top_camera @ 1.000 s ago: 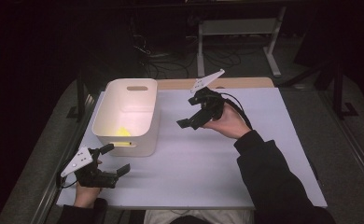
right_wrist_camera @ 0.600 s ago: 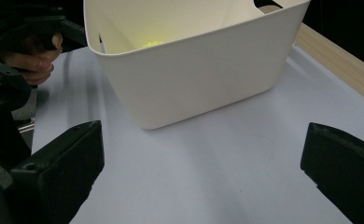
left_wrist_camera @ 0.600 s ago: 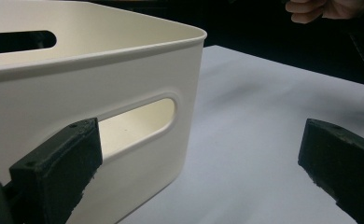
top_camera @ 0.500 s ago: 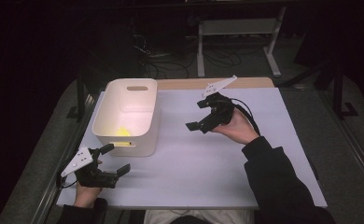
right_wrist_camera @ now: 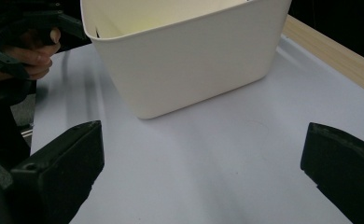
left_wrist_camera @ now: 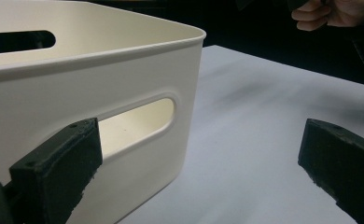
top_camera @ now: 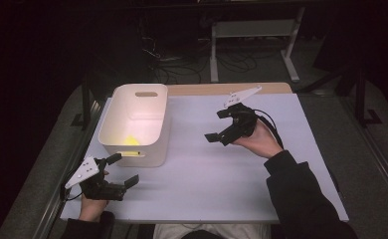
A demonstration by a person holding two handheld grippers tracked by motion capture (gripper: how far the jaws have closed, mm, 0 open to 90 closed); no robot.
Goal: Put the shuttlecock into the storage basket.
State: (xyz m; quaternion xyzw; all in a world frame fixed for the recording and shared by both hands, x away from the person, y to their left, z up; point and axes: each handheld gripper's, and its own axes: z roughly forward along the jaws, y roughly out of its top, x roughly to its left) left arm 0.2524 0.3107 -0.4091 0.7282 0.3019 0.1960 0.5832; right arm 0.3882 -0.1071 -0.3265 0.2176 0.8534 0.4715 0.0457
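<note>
Since the earlier pictures the right tongs [top_camera: 221, 131] have drawn back from the bin toward the middle of the counter [top_camera: 197, 184] and a little nearer to the person, while the left tongs [top_camera: 120, 171] have stayed at the near left corner. Both tongs are released now, with jaws wide apart and nothing between them.

The white bin [top_camera: 132, 152] stands on the left part of the counter, upright, with a handle slot in its far wall and another in its near wall. Something small and yellow [top_camera: 130, 141] lies on its bottom; it looks like a scrap or a little block, but the high view is too dim there to say which. In the left gripper view the near wall of the bin [left_wrist_camera: 77, 84] is just beside one jaw, and the near slot [left_wrist_camera: 138, 121] is straight ahead.

My judgement is that a placing into the bin is finished, and the hands are between steps. If the bin is to be moved next, the left tongs need only a short push forward, so that one jaw enters the slot and closes on the wall. The right tongs must first cross open counter to reach the bin's side [right_wrist_camera: 189, 70].

Nothing else lies on the counter. Behind it a metal frame [top_camera: 251, 35] and loose cables [top_camera: 167, 57] stand on the dark floor, well apart from the work.
</note>
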